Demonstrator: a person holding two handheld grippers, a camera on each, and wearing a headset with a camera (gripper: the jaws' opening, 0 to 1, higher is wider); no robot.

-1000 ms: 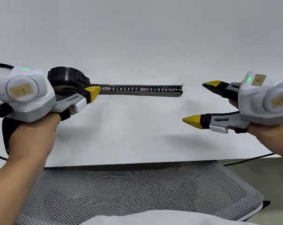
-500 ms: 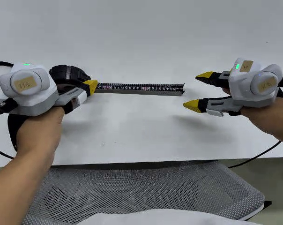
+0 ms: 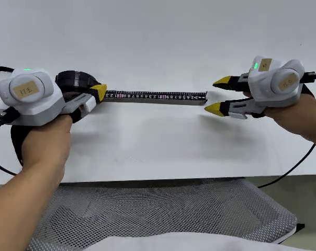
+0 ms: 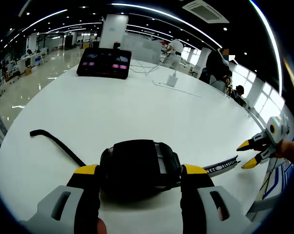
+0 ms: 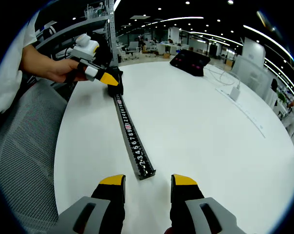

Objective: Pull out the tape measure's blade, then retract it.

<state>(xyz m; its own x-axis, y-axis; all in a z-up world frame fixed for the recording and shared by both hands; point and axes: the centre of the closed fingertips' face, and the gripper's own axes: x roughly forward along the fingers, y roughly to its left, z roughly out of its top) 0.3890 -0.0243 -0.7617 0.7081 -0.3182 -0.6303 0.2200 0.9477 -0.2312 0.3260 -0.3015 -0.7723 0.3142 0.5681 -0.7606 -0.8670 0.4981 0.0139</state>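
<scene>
Left gripper (image 4: 139, 170): jaws clamped on both sides of the tape measure's black case (image 4: 137, 153), holding it on the white table (image 3: 158, 47). Right gripper (image 5: 148, 180): jaws apart, nothing in them, lined up on the blade's end hook (image 5: 146, 171). The hook sits just ahead of the gap between the tips, not touching either.

Blade (image 3: 155, 96) is out of the case and lying flat on the table, running straight from the left gripper toward the right, numbers up.

Status, my read: the pull-out looks done, or at least well along, and the retract isn't done since the blade is fully exposed. I can't tell whether the lock is on. What's left is taking the hook and getting the blade back into the case.
</scene>
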